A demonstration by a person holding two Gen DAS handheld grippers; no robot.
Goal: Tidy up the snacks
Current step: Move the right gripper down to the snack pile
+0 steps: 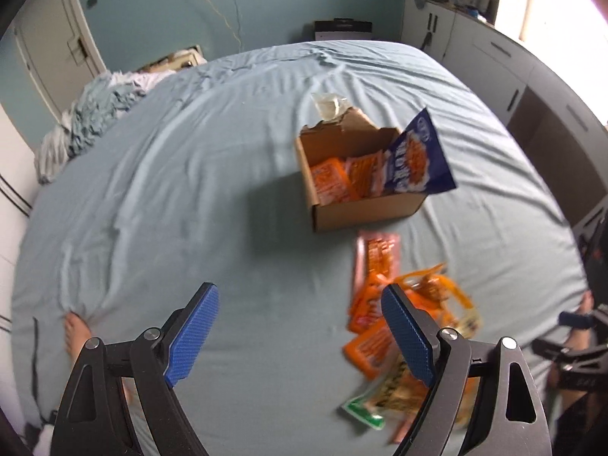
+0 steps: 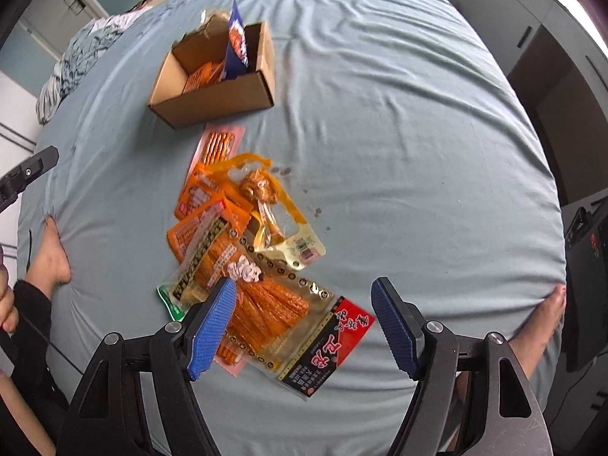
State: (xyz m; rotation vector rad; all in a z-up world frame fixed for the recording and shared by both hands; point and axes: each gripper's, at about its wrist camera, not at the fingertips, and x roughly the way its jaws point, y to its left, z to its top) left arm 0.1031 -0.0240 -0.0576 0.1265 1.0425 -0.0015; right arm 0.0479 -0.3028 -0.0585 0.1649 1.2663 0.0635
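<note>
Pale blue bedsheet [image 1: 190,174] covers the bed that fills both views, creased in long folds, with teal walls and white cupboards [image 1: 486,49] along the upper edge of the left wrist view. A rumpled pile of bedding [image 1: 91,114] sits at the upper left of that view.

Right of centre in the left wrist view stands an open cardboard box [image 1: 364,209] with a torn back flap. Orange snack packets [image 1: 334,184] lie inside it, and a dark blue snack bag [image 1: 418,159] leans up out of its right side. In the right wrist view the same box [image 2: 212,102] is at the upper left.

Below the box, a loose heap of snack packets [image 2: 228,228] lies on the sheet: a pink packet [image 2: 218,144] nearest the box, several orange ones overlapping, a clear pouch with an orange border [image 2: 273,212], and a large packet with a red and black end [image 2: 326,345] at the lower centre.

Left gripper [image 1: 300,336] hangs over bare sheet in the lower part of its view, jaws wide apart with nothing between them; its right finger overlaps the edge of the heap in the picture. Right gripper [image 2: 304,328] is above the large packet, jaws wide and not pressing on it.

Bare feet [image 2: 51,254] show at the lower left and right edges of the bed.
</note>
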